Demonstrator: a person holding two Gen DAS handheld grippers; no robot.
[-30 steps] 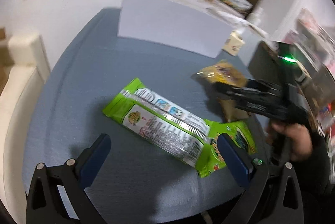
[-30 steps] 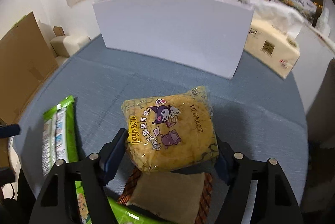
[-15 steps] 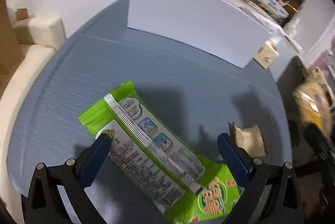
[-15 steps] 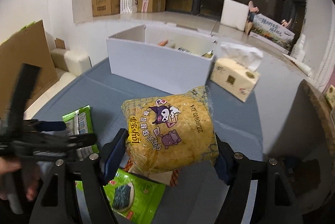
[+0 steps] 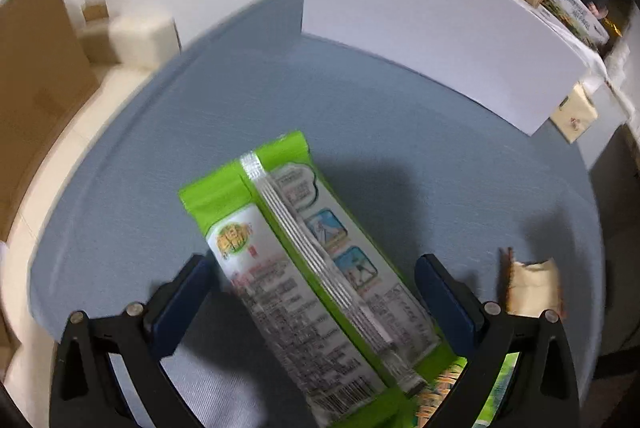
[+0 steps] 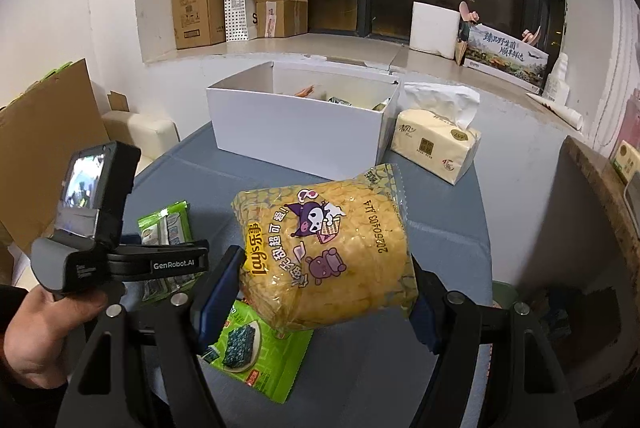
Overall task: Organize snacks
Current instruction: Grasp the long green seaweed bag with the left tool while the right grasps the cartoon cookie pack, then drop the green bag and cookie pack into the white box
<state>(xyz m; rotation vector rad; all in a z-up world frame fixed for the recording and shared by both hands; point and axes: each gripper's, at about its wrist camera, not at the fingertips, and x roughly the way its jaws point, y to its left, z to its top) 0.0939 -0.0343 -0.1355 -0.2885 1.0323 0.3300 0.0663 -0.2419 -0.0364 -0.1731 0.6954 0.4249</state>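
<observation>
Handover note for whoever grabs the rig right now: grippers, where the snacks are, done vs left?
Right gripper: shut on the yellow Lay's bag, lifted above the table.
Left gripper: open, straddling the long green packet, not gripping.
White box at the back already holds some snacks.
Left: box the Lay's bag, the long green packet, the seaweed packet and the small brown packet.

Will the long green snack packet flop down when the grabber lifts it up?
Probably a bit. The long green packet is thin film, far longer than the left gripper is wide, so its ends may sag. Its shiny seam looks slippery. Being flat and slim, it is likely light.
</observation>
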